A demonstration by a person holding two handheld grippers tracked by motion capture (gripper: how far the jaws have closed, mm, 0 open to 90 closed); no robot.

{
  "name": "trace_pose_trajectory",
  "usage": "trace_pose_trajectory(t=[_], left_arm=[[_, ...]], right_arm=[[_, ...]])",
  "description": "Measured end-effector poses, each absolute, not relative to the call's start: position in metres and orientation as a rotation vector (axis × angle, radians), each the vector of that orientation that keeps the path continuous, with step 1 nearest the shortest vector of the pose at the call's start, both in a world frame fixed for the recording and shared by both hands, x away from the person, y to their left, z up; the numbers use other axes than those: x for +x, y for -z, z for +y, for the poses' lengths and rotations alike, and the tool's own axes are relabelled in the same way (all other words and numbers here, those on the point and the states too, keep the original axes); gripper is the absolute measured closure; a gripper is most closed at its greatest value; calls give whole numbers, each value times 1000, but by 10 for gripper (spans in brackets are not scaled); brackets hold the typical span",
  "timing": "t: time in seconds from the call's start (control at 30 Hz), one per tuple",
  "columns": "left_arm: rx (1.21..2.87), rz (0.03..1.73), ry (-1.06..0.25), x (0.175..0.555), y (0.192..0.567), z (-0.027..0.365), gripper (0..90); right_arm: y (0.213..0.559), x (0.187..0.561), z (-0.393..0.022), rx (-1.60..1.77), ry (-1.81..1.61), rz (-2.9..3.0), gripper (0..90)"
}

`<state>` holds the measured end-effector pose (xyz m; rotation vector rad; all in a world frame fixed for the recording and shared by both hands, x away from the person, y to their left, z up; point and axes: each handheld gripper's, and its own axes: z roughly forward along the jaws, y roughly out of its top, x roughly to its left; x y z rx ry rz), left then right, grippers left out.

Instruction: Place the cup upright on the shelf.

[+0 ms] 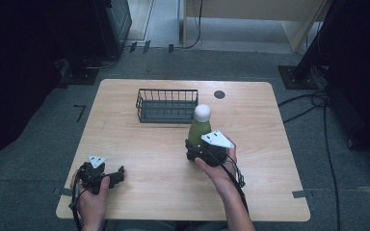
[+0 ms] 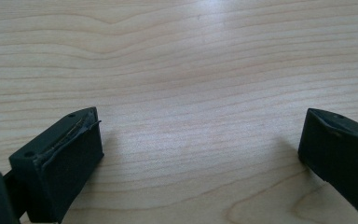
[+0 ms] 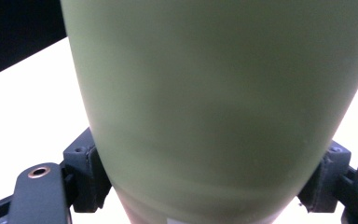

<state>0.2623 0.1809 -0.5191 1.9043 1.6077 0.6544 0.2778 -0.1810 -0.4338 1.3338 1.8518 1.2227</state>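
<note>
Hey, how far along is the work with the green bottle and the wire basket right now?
Done: the right tool has its jaws against both sides of the green bottle, which stands upright with its white cap on. In hand: the bottle sits just in front of the wire basket, not inside it. Left: probably moving it into the basket, which looks empty. The left tool rests open on the table, holding nothing.

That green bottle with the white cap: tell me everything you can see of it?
The green bottle is olive green, smooth and matt, with a round white cap. It stands upright on the wooden table, just in front of the black wire basket. The right gripper clasps its lower body, one of the fingers pressing each side.
</note>
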Motion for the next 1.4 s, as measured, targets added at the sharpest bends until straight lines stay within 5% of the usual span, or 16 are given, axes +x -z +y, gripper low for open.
trace_pose_trajectory(t=[1.4], left_arm=[[1901, 1609, -655, 262, 519, 181, 0]], right_arm=[[361, 350, -149, 1290, -1316, 1775, 204]])
